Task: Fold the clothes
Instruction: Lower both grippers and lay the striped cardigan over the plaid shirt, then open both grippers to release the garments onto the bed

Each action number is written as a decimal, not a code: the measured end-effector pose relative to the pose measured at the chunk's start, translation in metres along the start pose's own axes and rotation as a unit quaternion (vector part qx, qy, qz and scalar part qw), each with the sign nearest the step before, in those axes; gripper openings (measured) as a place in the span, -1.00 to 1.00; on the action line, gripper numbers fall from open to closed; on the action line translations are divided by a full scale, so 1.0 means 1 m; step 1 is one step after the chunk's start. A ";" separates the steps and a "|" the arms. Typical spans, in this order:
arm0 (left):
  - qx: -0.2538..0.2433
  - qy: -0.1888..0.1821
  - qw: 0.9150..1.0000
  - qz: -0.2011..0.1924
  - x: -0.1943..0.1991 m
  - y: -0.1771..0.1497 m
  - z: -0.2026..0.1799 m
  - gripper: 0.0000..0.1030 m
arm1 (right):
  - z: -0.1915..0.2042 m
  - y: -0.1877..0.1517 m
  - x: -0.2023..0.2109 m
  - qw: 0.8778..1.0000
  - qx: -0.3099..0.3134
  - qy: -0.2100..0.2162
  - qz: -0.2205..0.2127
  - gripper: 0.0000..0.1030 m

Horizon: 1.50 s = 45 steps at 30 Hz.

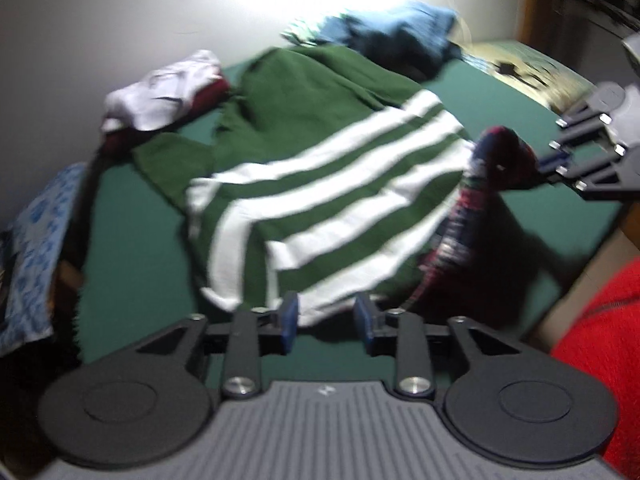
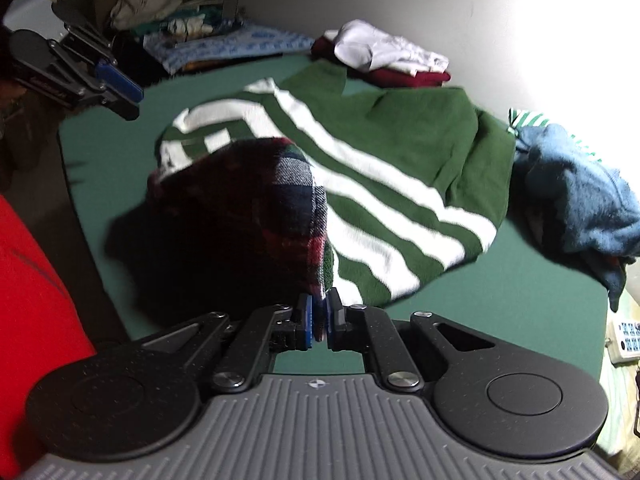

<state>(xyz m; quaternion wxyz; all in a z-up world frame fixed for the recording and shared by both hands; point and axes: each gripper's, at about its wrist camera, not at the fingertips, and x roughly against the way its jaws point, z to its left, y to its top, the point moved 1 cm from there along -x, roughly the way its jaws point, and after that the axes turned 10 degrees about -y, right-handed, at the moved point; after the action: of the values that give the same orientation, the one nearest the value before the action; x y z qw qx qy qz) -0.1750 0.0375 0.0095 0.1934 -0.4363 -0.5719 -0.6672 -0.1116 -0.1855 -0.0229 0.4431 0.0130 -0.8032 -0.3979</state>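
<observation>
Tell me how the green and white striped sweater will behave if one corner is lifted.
Probably floppy: the striped sweater lies rumpled on the green surface, so a lifted corner would likely drape and drag the rest. Its thick, fuzzy-looking knit suggests some weight and little slipperiness. The plaid garment in the right tongs overlaps it and may catch.

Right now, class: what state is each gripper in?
Left gripper: open, holding nothing.
Right gripper: shut on the plaid garment.
</observation>
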 end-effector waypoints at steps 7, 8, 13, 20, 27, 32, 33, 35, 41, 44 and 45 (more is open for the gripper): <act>-0.090 0.007 0.995 0.036 -0.029 -0.005 -0.011 0.18 | 0.021 -0.018 0.004 0.998 0.062 -0.019 0.000 -0.47; -0.107 0.002 0.993 0.041 -0.030 -0.006 -0.013 0.24 | 0.024 -0.021 0.007 0.997 0.074 -0.026 -0.007 -0.37; -0.166 -0.013 0.985 0.051 -0.042 0.001 -0.020 0.41 | 0.047 -0.027 0.008 0.988 0.139 -0.051 -0.049 -0.02; -0.212 -0.032 0.974 0.066 -0.072 0.006 -0.032 0.43 | 0.043 -0.008 -0.013 0.992 0.088 -0.049 -0.079 -0.13; -0.195 -0.057 0.977 0.069 -0.080 0.009 -0.028 -0.16 | 0.025 0.009 -0.024 0.999 -0.024 -0.003 -0.048 -0.57; -0.182 -0.067 0.979 0.062 -0.072 0.013 -0.029 -0.62 | 0.012 0.019 -0.013 0.996 -0.068 0.031 -0.049 -0.64; -0.174 -0.068 0.981 0.059 -0.068 0.013 -0.028 -0.69 | 0.012 0.021 -0.009 0.996 -0.060 0.034 -0.051 -0.65; -0.155 -0.071 0.984 0.051 -0.058 0.012 -0.025 -0.73 | 0.015 0.022 -0.002 0.997 -0.038 0.036 -0.053 -0.65; -0.098 -0.103 0.988 0.053 -0.022 -0.003 -0.024 -0.75 | 0.028 0.012 0.016 0.996 0.014 0.081 -0.018 -0.67; -0.073 -0.123 0.988 0.063 -0.009 -0.011 -0.025 -0.75 | 0.037 0.007 0.024 0.993 0.037 0.110 0.003 -0.67; -0.067 -0.128 0.987 0.067 -0.007 -0.014 -0.025 -0.75 | 0.039 0.006 0.025 0.992 0.042 0.121 0.010 -0.67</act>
<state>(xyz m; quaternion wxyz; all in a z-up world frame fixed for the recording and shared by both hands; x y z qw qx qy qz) -0.1905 0.0157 -0.0036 0.1331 -0.5677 -0.5151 -0.6282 -0.1530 -0.1664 -0.0129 0.5400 0.0715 -0.7600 -0.3546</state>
